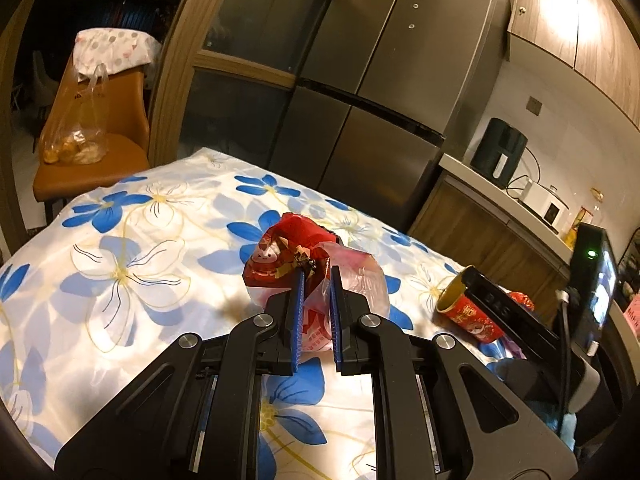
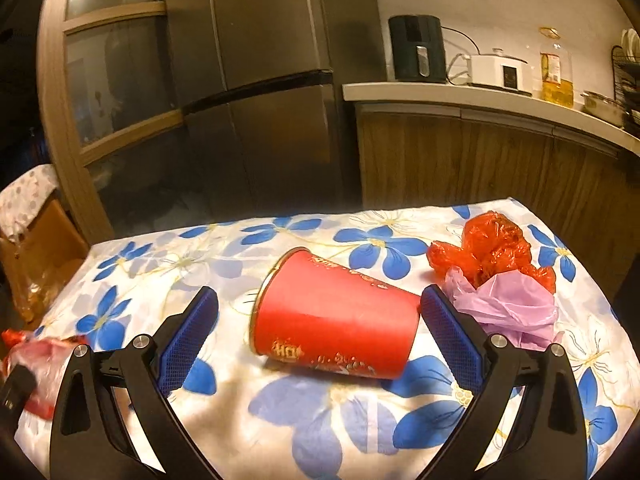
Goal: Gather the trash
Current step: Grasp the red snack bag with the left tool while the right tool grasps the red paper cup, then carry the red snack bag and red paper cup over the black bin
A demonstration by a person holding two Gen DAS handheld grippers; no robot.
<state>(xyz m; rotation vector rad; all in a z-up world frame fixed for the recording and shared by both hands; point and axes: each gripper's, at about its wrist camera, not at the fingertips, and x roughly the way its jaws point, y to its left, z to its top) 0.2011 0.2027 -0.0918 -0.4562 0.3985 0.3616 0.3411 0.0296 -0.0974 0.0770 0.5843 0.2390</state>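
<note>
Left wrist view: left gripper [image 1: 318, 276] clamps a clear bag [image 1: 352, 280] holding a red wrapper [image 1: 280, 252] above the floral cloth [image 1: 132, 272]. Right gripper [image 2: 316, 300] is spread around a toppled red cup [image 2: 334, 316]; gold characters are illegible.

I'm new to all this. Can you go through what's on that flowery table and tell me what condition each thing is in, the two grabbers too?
Left tool: shut on the plastic bag.
Plastic bag: crumpled, clamped, a red wrapper bunched with it.
Right tool: open, straddling the cup, apparently not touching.
Red paper cup: tipped on its side, mouth facing left.
Red plastic: crumpled, loose.
Purple plastic: crumpled, against the red plastic.
Tablecloth: spread, slightly wrinkled.
</note>
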